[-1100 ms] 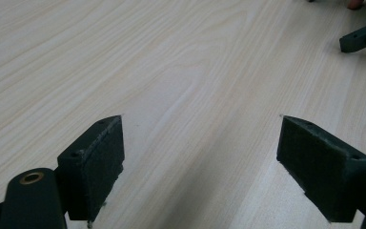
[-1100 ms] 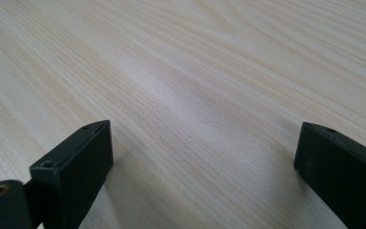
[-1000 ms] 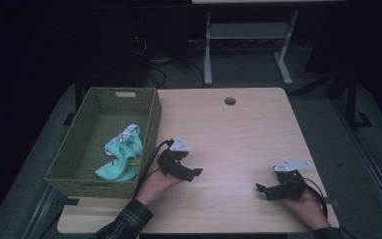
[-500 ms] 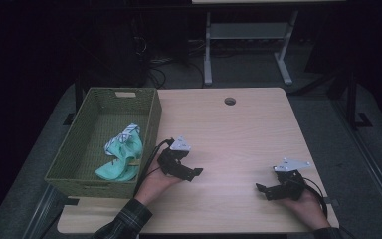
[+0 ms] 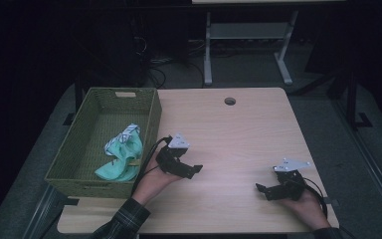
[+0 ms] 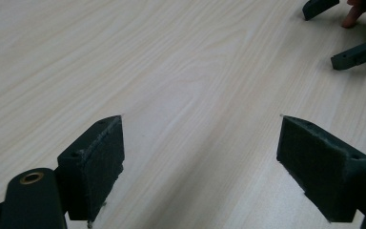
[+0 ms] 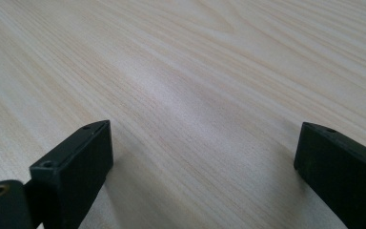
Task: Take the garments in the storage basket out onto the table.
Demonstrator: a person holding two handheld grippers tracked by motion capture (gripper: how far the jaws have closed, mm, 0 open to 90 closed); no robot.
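Note:
My left gripper [image 5: 193, 171] rests low over the pale wooden table [image 5: 238, 134], just right of a green woven basket [image 5: 151, 112], held by a hand in a plaid sleeve. It is open, and in the left gripper view [image 6: 201, 119] there is bare wood between its jaws. Near the table's front right edge my right gripper [image 5: 262, 191] is also open, with only wood between the jaws in the right gripper view [image 7: 206, 125]. A crumpled teal and white cloth [image 5: 122, 157] lies inside the basket. The right gripper's jaws also show far off in the left gripper view [image 6: 357, 52].
A round cable hole [image 5: 230, 101] sits near the table's far edge. Beyond the table stand a white metal frame [image 5: 243, 45] and loose cables on a dark floor. The basket fills the table's left side.

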